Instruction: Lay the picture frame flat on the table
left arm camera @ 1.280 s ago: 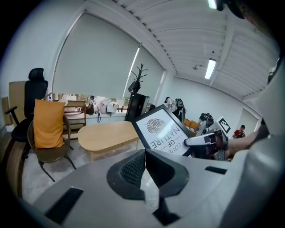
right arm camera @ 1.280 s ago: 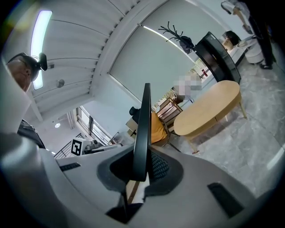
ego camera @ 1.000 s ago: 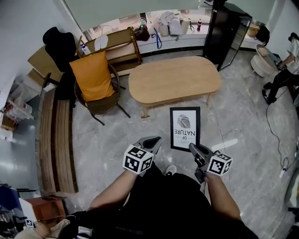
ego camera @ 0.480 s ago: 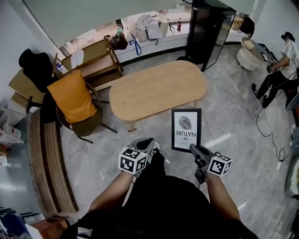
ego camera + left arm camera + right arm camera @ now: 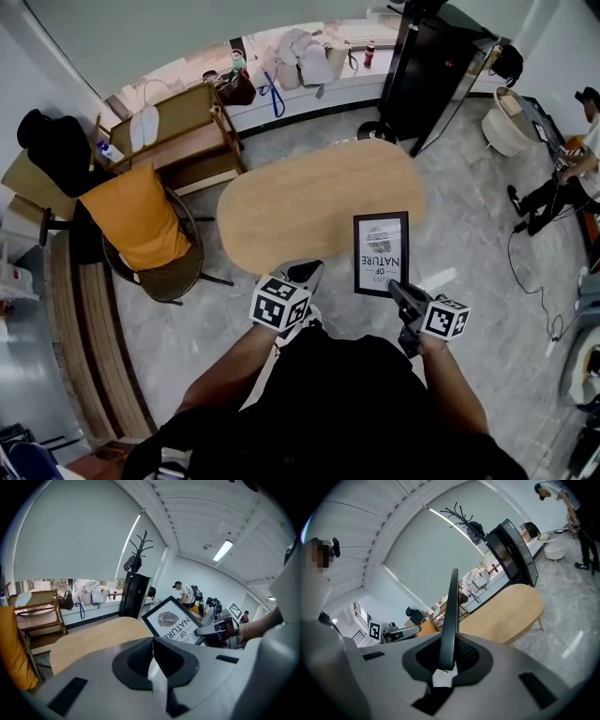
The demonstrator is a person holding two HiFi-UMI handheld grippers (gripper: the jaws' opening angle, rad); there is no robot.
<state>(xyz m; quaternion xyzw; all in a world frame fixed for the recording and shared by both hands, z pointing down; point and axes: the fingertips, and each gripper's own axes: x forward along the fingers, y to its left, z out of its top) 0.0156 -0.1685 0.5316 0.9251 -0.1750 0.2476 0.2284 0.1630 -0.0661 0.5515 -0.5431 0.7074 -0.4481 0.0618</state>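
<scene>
A black picture frame (image 5: 382, 253) with a leaf print and the word NATURE hangs upright over the near right end of the oval wooden table (image 5: 300, 211). My right gripper (image 5: 397, 290) is shut on its lower edge; in the right gripper view the frame (image 5: 450, 616) stands edge-on between the pads. My left gripper (image 5: 307, 274) is at the table's near edge, left of the frame, its jaws together with nothing between them. The left gripper view shows the frame (image 5: 176, 625) and the right gripper (image 5: 220, 630) to the right, with the tabletop (image 5: 93, 637) ahead.
A wicker chair with an orange cushion (image 5: 141, 220) stands left of the table, a wooden shelf (image 5: 178, 131) behind it. A black cabinet (image 5: 427, 66) is at the back right. A person (image 5: 562, 178) is at the far right, and a wooden bench (image 5: 89, 347) runs along the left.
The table has come much closer in the head view. Both grippers and the frame have moved forward; the frame, earlier over the floor, now overlaps the table's near right end.
</scene>
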